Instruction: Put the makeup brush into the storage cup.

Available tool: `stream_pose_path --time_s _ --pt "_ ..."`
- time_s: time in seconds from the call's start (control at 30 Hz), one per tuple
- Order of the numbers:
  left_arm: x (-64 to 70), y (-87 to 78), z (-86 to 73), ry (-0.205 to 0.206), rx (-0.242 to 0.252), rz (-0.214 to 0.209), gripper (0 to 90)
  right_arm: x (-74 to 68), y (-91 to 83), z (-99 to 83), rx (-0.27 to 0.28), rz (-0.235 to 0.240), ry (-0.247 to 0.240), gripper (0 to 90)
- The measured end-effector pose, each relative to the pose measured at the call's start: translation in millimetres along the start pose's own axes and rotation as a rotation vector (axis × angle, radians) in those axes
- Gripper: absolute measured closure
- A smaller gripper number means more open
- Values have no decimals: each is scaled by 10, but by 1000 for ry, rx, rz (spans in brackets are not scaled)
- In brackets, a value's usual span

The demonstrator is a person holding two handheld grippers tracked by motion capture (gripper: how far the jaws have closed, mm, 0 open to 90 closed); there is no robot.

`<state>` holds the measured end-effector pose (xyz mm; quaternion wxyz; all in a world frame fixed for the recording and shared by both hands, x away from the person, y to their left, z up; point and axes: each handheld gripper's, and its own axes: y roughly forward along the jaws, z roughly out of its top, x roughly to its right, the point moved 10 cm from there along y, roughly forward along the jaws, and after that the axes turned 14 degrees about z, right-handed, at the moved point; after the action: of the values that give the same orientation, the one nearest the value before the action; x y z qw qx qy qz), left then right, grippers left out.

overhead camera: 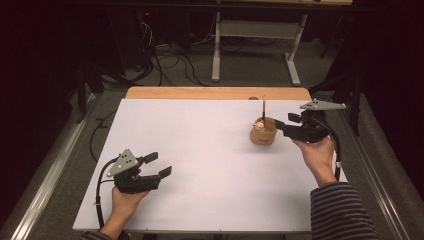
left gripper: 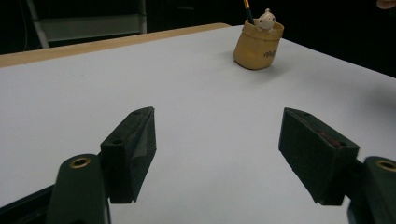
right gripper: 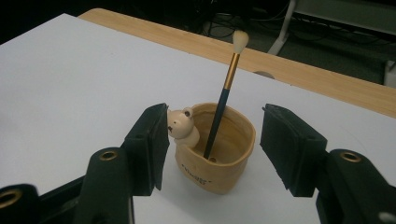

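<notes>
Right hand-held gripper (right gripper: 212, 140), jaws released, straddling the bear-trimmed brush pot (right gripper: 217, 151) holding a makeup brush (right gripper: 223, 100); left hand-held gripper (overhead camera: 157, 165) released, well apart.

White sheet (overhead camera: 210, 165) over a wooden tabletop (overhead camera: 215, 93).
Covers nearly all of the top, leaving a bare strip of wood along the far edge. Beyond, on grey carpet (overhead camera: 250, 67): white legs of another table (overhead camera: 216, 55), tangled black cables (overhead camera: 170, 62), dark equipment with a small red light (overhead camera: 146, 14).
</notes>
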<state>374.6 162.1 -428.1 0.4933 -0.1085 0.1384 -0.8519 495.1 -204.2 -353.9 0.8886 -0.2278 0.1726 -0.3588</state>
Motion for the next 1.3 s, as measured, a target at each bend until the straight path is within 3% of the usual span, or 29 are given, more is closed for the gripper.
stream_pose_path --time_s 0.87,1.3 --pt "4 2 0 -1 0 -1 281 -94 -188 -142 44 16 -37 429" --pt "9 7 -2 -3 -2 -4 281 -141 -262 -245 58 28 -28 417"
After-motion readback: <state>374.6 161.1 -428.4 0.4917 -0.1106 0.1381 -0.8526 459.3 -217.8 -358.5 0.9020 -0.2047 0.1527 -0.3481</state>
